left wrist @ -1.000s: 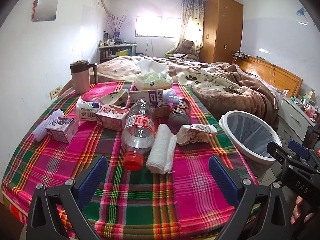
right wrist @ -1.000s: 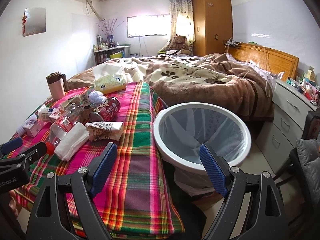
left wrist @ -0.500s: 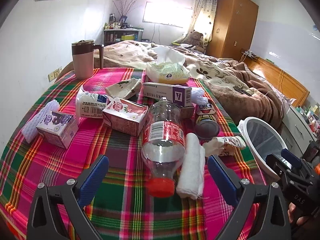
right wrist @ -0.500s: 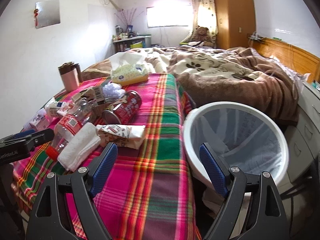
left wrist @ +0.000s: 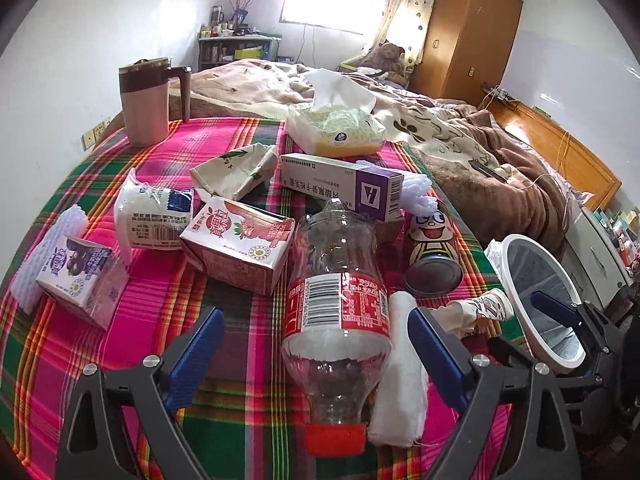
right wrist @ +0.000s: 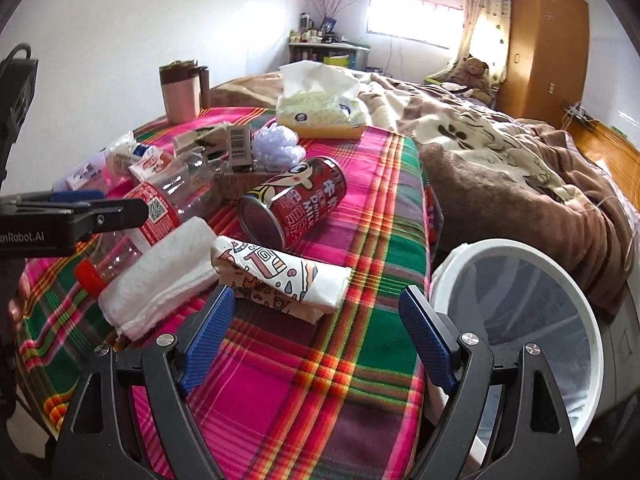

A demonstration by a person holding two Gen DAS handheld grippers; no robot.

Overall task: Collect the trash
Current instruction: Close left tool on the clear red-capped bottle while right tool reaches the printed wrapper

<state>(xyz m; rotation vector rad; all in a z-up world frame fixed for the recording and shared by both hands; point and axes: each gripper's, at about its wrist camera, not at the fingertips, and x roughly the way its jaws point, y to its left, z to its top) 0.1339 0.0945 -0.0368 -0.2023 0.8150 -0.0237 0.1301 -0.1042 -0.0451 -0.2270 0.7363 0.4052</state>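
Already both grippers were lined up on trash, nothing yet grasped

Left gripper (left wrist: 316,364), jaws spread but just closing in, straddled the lying plastic bottle (left wrist: 336,320) without pressing it; right gripper (right wrist: 316,340) gaped wide, empty, just near of the crumpled wrapper (right wrist: 280,276), with the white bin (right wrist: 516,340) waiting right of the table for drops

Both handheld grippers have moved in closer over the plaid-covered table. The left gripper (left wrist: 314,354) now has the lying plastic bottle (left wrist: 336,312) between its blue pads, its jaws having just narrowed slightly without touching it. The right gripper (right wrist: 316,330) has swung away from the white bin (right wrist: 520,320) toward the table, now facing the patterned wrapper (right wrist: 280,276).
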